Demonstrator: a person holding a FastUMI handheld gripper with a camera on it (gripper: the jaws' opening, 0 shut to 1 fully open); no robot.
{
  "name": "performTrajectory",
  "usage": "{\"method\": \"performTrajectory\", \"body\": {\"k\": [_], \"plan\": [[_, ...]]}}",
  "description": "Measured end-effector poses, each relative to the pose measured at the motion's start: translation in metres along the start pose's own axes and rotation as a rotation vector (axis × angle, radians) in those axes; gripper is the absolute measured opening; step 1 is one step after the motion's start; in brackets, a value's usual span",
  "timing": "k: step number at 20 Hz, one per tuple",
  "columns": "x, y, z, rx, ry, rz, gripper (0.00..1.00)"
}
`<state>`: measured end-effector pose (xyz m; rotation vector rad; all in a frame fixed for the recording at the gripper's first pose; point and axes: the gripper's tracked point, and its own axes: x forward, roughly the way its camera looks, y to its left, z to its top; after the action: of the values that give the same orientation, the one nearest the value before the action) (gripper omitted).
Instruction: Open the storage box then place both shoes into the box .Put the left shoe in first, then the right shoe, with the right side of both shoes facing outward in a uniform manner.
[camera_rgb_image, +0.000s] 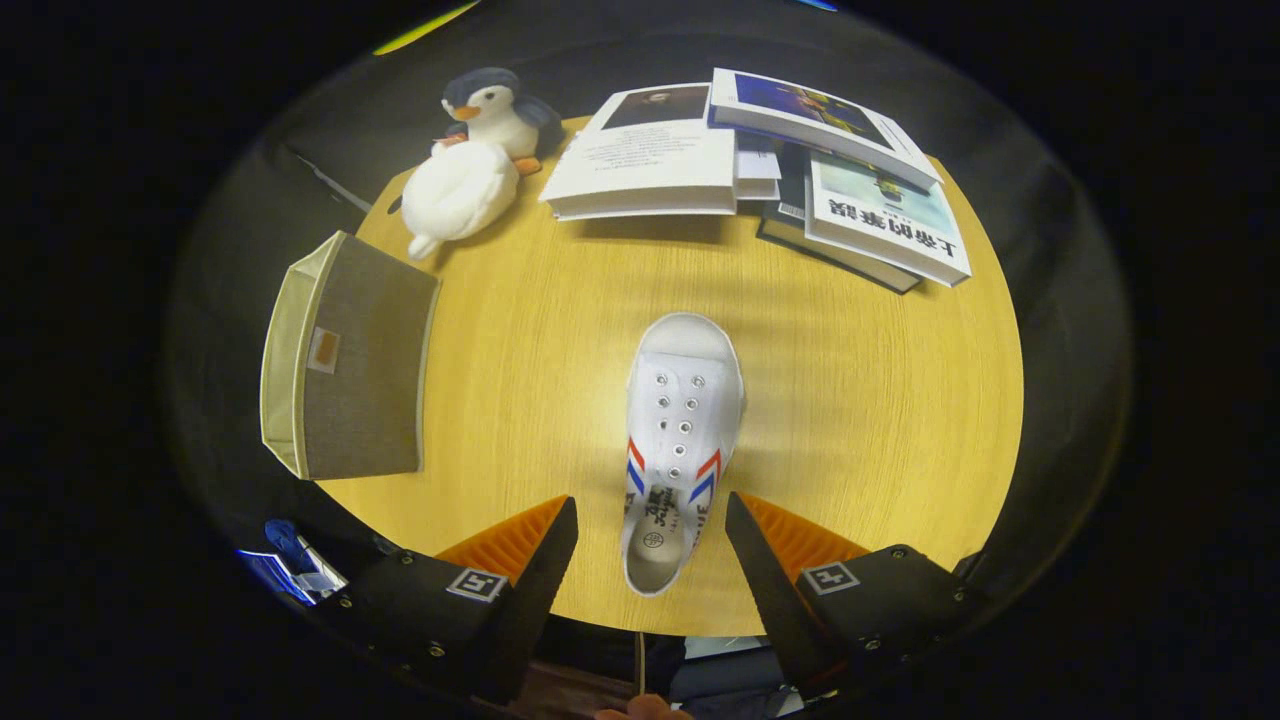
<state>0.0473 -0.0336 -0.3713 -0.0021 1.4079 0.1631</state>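
A recording booth dressed as a home: round wooden table (850, 400), stacked books (760, 160), 2 plush toys (480, 160), dark cloth wall.

The gripper (652, 545) hangs with fingers spread wide, the heel of 1 white shoe (680, 440) between them, untouched. The storage box (345, 355) lies on the round wooden table (860, 400), near a penguin plush (500, 110), a white plush (455, 195) and books (760, 160).

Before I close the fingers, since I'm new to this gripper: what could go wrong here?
The gripper is open, the shoe's heel between its fingers. Gripping only the soft heel collar might let the toe droop or slip. The storage box sits off to the left near the table edge, so a nudge could push it off.
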Motion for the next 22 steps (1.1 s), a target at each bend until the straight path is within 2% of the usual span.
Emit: {"method": "performTrajectory", "body": {"k": [7, 11, 15, 16, 19, 21, 22], "plan": [[0.033, -0.034, -0.020, 0.000, 0.069, -0.047, 0.92], [0.054, -0.041, -0.024, 0.023, 0.098, -0.045, 0.90], [0.074, -0.043, -0.017, -0.024, 0.096, -0.064, 0.90], [0.079, -0.046, -0.018, -0.044, 0.099, -0.076, 0.86], [0.088, -0.037, -0.021, -0.039, 0.114, -0.024, 0.50], [0.084, -0.040, -0.017, -0.062, 0.110, -0.045, 0.28], [0.074, -0.048, -0.012, -0.063, 0.098, -0.085, 0.18]]}}
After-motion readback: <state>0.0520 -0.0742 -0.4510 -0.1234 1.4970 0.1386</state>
